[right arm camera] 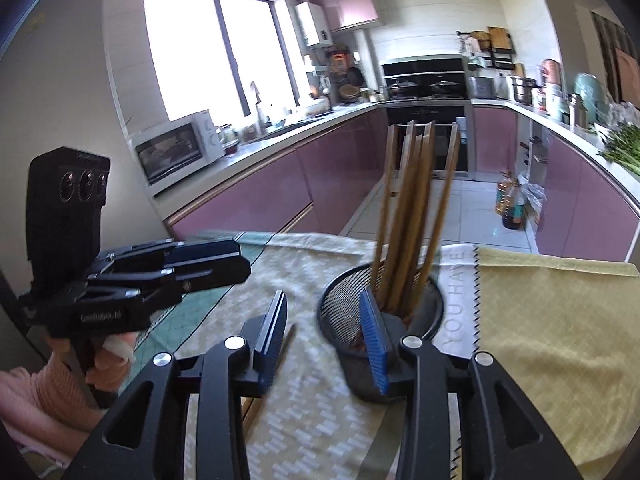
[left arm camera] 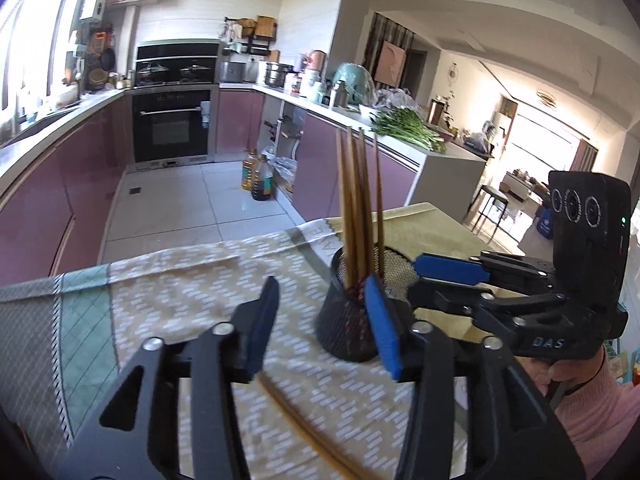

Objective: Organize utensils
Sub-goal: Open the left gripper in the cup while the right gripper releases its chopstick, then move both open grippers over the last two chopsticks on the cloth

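**Chopsticks in the black cup, one left lying down**

A black mesh cup stands on the counter, which is covered by a patterned cloth. Brown chopsticks stand in the cup. Their long sides go almost straight up, and their tops fan out a little.

One more chopstick lies flat on the cloth, in front of the cup. It runs slantwise, from near the cup toward the camera.

The left claw sits just left of the cup. Its jaws are apart with nothing between them. One blue pad is right in front of the cup and hides part of it.

The right claw is also partly open and holds nothing. In the left wrist view its fingers sit beside the cup on the right.

A yellow cloth lies to the right of the cup. A white strip next to the cup reads "YOU HAVE". The right claw body reads "DAS".

Behind the cup are pink cupboards, a black oven and green vegetables.
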`<state>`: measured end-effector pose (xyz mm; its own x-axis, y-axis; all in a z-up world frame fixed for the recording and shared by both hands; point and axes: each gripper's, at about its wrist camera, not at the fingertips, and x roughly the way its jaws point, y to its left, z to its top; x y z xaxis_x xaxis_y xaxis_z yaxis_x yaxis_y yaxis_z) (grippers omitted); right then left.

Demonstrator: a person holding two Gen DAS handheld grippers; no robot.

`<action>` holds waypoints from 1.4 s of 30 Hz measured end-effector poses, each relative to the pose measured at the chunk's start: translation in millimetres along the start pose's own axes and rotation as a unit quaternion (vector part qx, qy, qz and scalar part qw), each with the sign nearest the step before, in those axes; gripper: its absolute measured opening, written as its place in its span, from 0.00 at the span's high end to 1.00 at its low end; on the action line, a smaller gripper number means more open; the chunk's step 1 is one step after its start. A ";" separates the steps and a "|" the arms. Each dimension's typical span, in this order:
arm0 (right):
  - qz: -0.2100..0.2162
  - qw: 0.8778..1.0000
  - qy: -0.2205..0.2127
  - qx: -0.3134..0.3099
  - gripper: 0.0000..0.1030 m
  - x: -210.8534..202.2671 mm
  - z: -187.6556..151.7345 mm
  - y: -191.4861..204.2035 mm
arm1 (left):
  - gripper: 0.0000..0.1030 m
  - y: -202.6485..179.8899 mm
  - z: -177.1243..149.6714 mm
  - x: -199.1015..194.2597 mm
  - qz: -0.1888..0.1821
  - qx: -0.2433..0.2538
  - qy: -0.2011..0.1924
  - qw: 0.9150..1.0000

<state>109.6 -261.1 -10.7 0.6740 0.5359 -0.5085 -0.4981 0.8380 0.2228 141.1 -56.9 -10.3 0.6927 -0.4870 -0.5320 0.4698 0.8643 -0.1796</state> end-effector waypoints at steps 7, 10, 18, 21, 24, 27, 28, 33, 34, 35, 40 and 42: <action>0.028 0.998 0.062 -0.015 0.61 23.4 -32.1 22.7 | 0.52 21.8 -45.9 -15.3 0.052 -0.027 0.034 0.998; 0.033 0.996 0.086 -0.005 0.61 37.0 -45.4 26.3 | 0.51 27.3 -63.8 -15.8 0.056 -0.045 0.048 0.996; 0.034 0.992 0.118 -0.002 0.60 48.6 -67.5 37.3 | 0.50 28.0 -86.5 -16.3 0.060 -0.063 0.065 0.994; 0.032 0.992 0.122 0.006 0.60 50.3 -70.7 35.9 | 0.50 27.0 -89.1 -16.2 0.059 -0.064 0.068 0.994; 0.030 0.992 0.123 0.016 0.60 48.8 -74.3 32.6 | 0.50 24.6 -91.8 -14.9 0.060 -0.062 0.073 0.994; 0.029 0.992 0.123 0.024 0.60 46.9 -76.3 29.0 | 0.50 21.7 -95.6 -12.8 0.062 -0.058 0.082 0.993; 0.028 0.992 0.123 0.027 0.60 46.3 -76.8 27.9 | 0.50 20.4 -96.9 -11.7 0.063 -0.056 0.086 0.993; 0.025 0.991 0.122 0.038 0.60 44.8 -79.4 24.1 | 0.49 10.6 -107.9 -2.0 0.052 -0.044 0.113 0.991; 0.024 0.991 0.122 0.040 0.60 44.6 -79.7 22.9 | 0.49 7.8 -110.4 0.4 0.051 -0.039 0.119 0.991; 0.023 0.992 0.121 0.042 0.60 43.6 -80.1 21.4 | 0.49 5.8 -112.4 2.0 0.050 -0.036 0.123 0.990; 0.021 0.991 0.120 0.051 0.60 44.0 -80.6 16.6 | 0.49 -3.3 -117.2 8.1 0.043 -0.021 0.137 0.989; 0.022 0.991 0.121 0.053 0.60 44.1 -81.7 14.9 | 0.49 -5.9 -118.6 10.4 0.044 -0.017 0.141 0.989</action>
<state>87.3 -233.4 -97.7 0.4962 0.5428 -0.6776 -0.4552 0.8272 0.3293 80.6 -52.2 -112.9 0.5477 -0.3589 -0.7558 0.3918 0.9082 -0.1473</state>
